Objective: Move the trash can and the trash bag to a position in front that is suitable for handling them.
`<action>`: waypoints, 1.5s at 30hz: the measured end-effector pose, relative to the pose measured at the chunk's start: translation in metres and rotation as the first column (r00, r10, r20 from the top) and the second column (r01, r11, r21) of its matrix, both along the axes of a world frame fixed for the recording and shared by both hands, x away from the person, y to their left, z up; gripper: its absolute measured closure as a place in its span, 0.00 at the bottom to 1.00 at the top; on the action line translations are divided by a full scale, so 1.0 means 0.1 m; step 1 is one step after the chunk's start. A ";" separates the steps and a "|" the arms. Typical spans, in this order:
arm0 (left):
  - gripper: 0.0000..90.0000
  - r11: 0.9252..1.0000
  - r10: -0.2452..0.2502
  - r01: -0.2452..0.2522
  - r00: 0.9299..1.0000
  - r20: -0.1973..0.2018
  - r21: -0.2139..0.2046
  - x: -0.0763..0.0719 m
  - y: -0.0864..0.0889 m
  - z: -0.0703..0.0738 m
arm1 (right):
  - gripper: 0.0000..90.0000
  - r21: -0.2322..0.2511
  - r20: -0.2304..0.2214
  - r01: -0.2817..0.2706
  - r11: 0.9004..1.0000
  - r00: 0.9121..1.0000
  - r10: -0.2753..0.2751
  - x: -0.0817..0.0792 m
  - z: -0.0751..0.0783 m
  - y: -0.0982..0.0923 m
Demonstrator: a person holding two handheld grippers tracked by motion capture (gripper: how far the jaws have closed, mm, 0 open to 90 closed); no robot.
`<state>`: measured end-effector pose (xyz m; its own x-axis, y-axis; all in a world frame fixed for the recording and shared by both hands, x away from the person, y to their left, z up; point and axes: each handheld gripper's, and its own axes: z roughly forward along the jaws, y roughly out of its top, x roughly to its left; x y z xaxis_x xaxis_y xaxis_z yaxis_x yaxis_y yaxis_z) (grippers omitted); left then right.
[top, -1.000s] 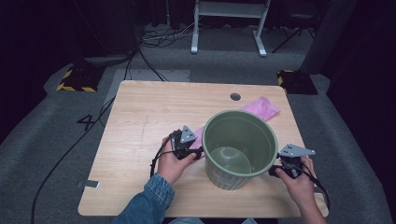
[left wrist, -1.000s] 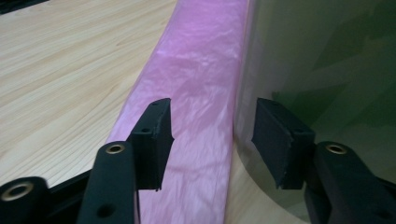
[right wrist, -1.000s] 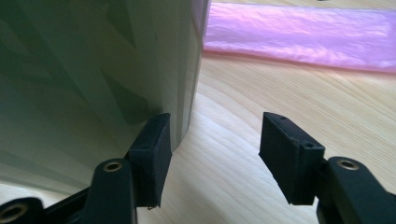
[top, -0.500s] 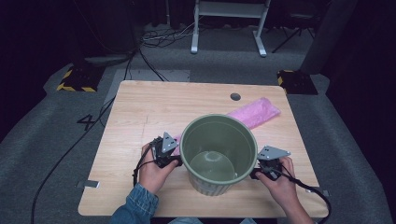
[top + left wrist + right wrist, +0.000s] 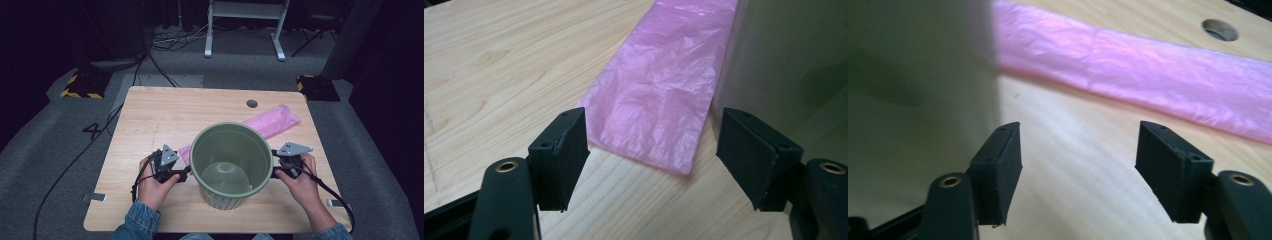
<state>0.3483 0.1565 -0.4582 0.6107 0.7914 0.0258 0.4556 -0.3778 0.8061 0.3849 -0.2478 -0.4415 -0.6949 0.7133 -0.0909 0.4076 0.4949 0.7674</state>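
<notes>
Both grippers flank the green bin (image 5: 231, 165) — left gripper (image 5: 651, 155) and right gripper (image 5: 1080, 165) just been opening, jaws wide, nothing between; pink bag (image 5: 272, 122) freed behind it, probably liner next.

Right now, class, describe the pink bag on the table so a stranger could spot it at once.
Start at the wooden table and find the big green bin standing near its front edge. Behind the bin, a flat pink plastic bag lies slantwise, stretching toward the table's far right corner. It is the one thing there that is pink, thin, crinkled and lying flat.
</notes>
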 end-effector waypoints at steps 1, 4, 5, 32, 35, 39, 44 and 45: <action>0.32 1.000 0.006 -0.006 1.000 -0.003 0.000 -0.01 0.03 -0.01 | 0.35 0.001 0.000 0.011 1.000 1.000 -0.011 0.06 -0.01 0.00; 0.32 1.000 0.030 -0.030 0.999 -0.011 0.006 -0.05 0.12 -0.03 | 0.33 0.027 0.000 0.049 0.998 0.999 -0.049 0.33 -0.05 0.03; 0.32 0.999 0.037 -0.037 0.999 -0.015 0.012 -0.06 0.14 -0.04 | 0.33 0.027 0.000 0.049 0.998 0.999 -0.049 0.33 -0.05 0.03; 0.32 0.997 0.080 -0.080 0.996 -0.040 0.011 -0.08 0.31 -0.16 | 0.48 0.056 -0.073 0.055 0.997 0.996 -0.051 0.98 -0.61 0.50; 0.32 0.997 0.080 -0.080 0.996 -0.040 0.011 -0.08 0.31 -0.16 | 0.49 0.053 -0.081 0.066 0.996 0.995 -0.061 0.98 -0.60 0.41; 0.32 0.997 0.078 -0.077 0.996 -0.043 0.013 -0.06 0.30 -0.17 | 0.49 0.043 -0.087 0.082 0.996 0.993 -0.078 0.96 -0.59 0.24; 0.32 0.997 0.074 -0.073 0.996 -0.046 0.010 -0.05 0.28 -0.18 | 0.47 0.001 -0.096 0.099 0.995 0.990 -0.099 0.93 -0.55 0.05; 0.32 0.997 0.076 -0.076 0.996 -0.047 0.008 -0.04 0.27 -0.18 | 0.45 -0.006 -0.093 0.108 0.994 0.990 -0.108 0.93 -0.53 0.03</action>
<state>0.3439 0.1838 -0.4759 0.5496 0.8354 0.0035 0.5209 -0.3460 0.7803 0.4776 -0.2451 -0.4949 -0.6190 0.7848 -0.0302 0.5288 0.4449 0.7227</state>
